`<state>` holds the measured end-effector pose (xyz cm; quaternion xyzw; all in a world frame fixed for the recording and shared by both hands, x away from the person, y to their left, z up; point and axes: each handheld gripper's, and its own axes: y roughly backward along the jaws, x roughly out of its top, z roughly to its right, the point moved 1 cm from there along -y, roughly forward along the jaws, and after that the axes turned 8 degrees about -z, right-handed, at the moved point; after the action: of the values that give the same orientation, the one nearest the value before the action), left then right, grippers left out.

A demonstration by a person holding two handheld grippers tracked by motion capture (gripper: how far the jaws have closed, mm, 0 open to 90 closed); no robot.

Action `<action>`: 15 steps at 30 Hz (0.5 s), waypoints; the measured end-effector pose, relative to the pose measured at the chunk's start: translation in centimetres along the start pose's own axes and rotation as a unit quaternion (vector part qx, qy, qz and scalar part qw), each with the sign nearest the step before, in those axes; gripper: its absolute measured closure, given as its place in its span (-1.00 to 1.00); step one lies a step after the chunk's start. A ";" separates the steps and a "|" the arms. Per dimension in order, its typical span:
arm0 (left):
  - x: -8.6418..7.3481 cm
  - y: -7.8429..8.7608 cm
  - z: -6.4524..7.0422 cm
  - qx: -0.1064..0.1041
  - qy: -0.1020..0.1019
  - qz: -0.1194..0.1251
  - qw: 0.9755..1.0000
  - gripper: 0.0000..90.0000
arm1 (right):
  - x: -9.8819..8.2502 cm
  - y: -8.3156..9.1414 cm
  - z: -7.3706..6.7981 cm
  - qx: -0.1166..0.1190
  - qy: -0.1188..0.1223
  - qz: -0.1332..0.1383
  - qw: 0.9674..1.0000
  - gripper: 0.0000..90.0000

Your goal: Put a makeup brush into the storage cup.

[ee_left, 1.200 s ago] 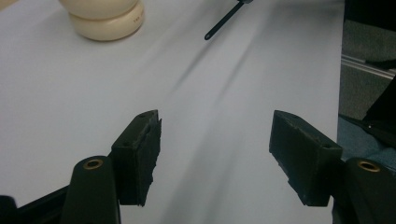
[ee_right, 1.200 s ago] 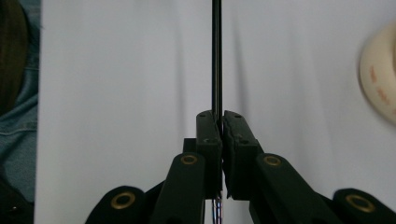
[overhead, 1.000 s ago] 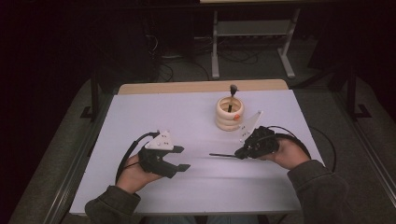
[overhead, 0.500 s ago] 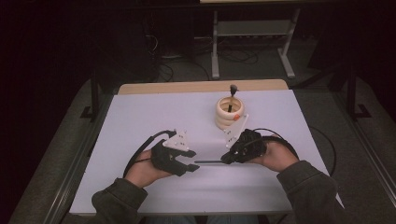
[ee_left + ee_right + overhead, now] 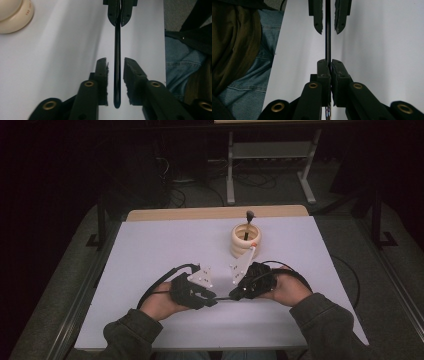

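The two hands have come together near the middle of the table (image 5: 150, 250) since a second ago, when they sat well apart. The right gripper (image 5: 235, 295) is clamped tight on one end of a thin black rod (image 5: 117, 62). The left gripper (image 5: 214, 299) faces it from the 9 o'clock side, its jaws having just been closing around the rod's free end. In the left gripper view the rod runs between the pads with a narrow gap on each side, so they do not press on it yet. This looks like a handover from right to left, not yet complete.

The rod sits just above the table, at 6 o'clock from the stack of pale rings (image 5: 243, 240).

From above, the rod is barely visible between the grippers. What it is I cannot tell for sure; possibly a pen or brush handle. A dark stick (image 5: 248, 220) stands in the rings, its tip blurred.
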<state>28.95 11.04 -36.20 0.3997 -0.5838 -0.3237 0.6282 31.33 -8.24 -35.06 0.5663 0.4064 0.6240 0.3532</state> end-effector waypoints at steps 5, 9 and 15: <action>-0.1 0.0 0.2 -0.007 -0.007 -0.006 1.000 0.88 | 0.4 -0.1 -0.2 0.003 0.003 -0.002 1.000 0.89; -0.4 0.2 0.2 -0.010 -0.004 0.002 1.000 0.89 | 0.4 -0.1 -0.2 0.009 0.001 0.011 1.000 0.86; -0.9 0.5 0.3 -0.006 -0.005 0.017 1.000 0.89 | -0.3 0.2 -0.2 0.006 -0.007 0.024 1.000 0.72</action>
<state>28.52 12.08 -36.17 0.3844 -0.5920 -0.3184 0.6328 31.13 -8.62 -35.02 0.5824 0.3935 0.6262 0.3375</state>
